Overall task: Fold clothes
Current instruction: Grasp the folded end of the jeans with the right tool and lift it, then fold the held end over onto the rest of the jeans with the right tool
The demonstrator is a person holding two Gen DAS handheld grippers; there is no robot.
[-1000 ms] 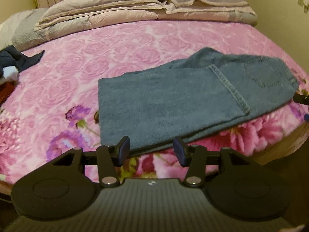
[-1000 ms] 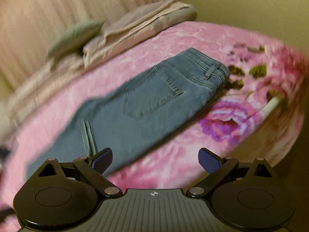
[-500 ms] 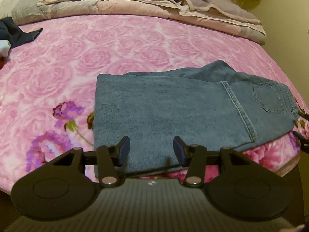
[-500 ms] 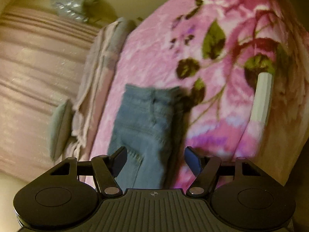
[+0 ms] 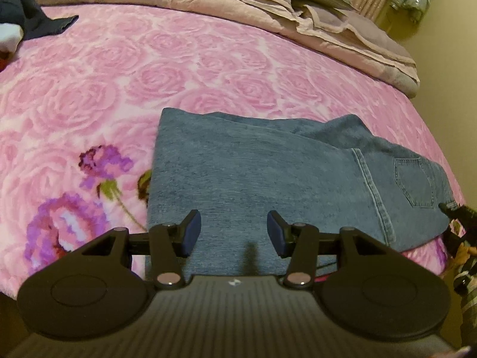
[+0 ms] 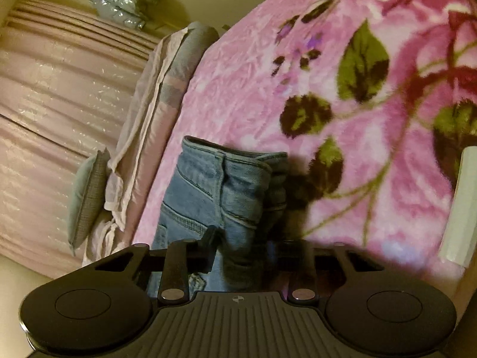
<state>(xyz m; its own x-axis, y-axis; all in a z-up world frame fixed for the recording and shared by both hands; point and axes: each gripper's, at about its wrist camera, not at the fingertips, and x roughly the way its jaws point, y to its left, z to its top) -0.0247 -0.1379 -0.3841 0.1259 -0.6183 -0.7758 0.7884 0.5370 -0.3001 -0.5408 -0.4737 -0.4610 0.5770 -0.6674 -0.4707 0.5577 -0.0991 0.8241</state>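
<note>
One jeans [image 5: 262,179] on bed [image 5: 149,68]; left hand-held gripper [image 5: 234,232] agape | right hand-held gripper [image 6: 241,253] clamping waistband

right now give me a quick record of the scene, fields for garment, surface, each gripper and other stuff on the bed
garment: blue jeans, folded lengthwise, lying flat
surface: pink floral blanket on a bed
left gripper: open, fingers over the leg end of the jeans, nothing between them
right gripper: at the waistband end, denim bunched between its fingers; looks shut on it
other items: folded beige bedding at the far edge; dark clothes at far left
</note>
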